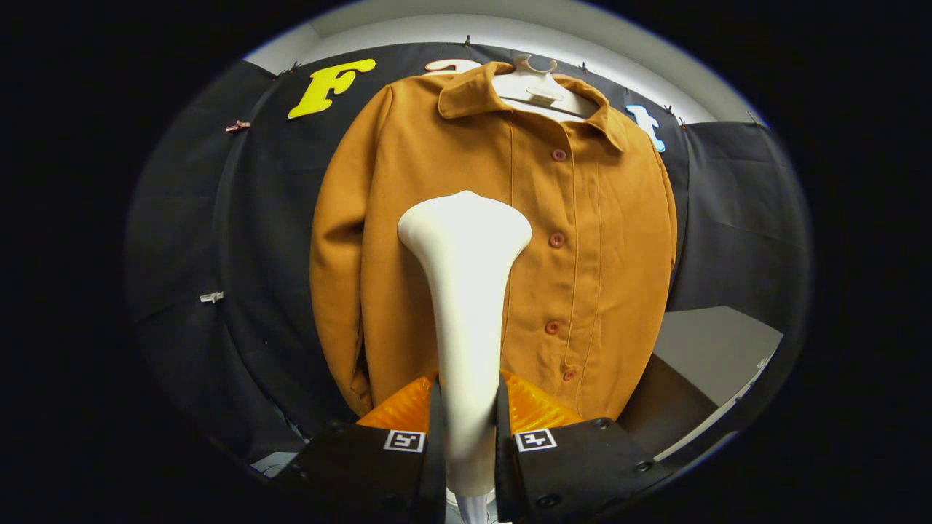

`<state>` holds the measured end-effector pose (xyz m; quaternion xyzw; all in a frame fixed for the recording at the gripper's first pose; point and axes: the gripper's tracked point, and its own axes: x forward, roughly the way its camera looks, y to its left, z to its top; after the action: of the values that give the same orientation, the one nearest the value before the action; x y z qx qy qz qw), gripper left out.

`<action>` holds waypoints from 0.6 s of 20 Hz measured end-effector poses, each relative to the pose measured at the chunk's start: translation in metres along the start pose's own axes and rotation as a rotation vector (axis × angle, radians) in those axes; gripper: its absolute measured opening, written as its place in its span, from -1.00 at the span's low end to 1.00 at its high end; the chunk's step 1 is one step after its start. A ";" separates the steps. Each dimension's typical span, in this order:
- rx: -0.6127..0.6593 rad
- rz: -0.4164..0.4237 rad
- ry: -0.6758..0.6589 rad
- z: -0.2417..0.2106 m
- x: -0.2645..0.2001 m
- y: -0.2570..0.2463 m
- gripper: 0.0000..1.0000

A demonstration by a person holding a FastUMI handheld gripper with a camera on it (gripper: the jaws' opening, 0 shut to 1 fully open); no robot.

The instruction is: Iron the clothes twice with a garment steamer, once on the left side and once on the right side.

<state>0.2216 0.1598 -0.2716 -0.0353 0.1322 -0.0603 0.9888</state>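
Your gripper (466,422) is clamped on the garment steamer (466,291): both fingers press against the sides of its slim neck, one on the left and one on the right. The steamer is smooth and off-white, rising from between the fingers as a narrow stem that flares into a broad, rounded head at the far end. That head stands in front of the jacket (495,247), over its left half, just left of the button row; you cannot tell whether it touches the cloth. The jacket is mustard-brown, with a turned-down collar and a line of round reddish buttons (557,239) down its front placket. It hangs buttoned up on a white hanger (542,91) against the black booth wall (728,218), its sleeves hanging down at either side.
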 end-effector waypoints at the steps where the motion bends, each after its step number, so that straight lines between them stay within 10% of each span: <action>1: 0.002 0.001 0.006 -0.007 0.000 0.000 -0.40; 12: -0.020 0.014 0.123 -0.093 0.004 -0.006 -0.40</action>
<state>0.2004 0.1487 -0.3613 -0.0403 0.1935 -0.0540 0.9788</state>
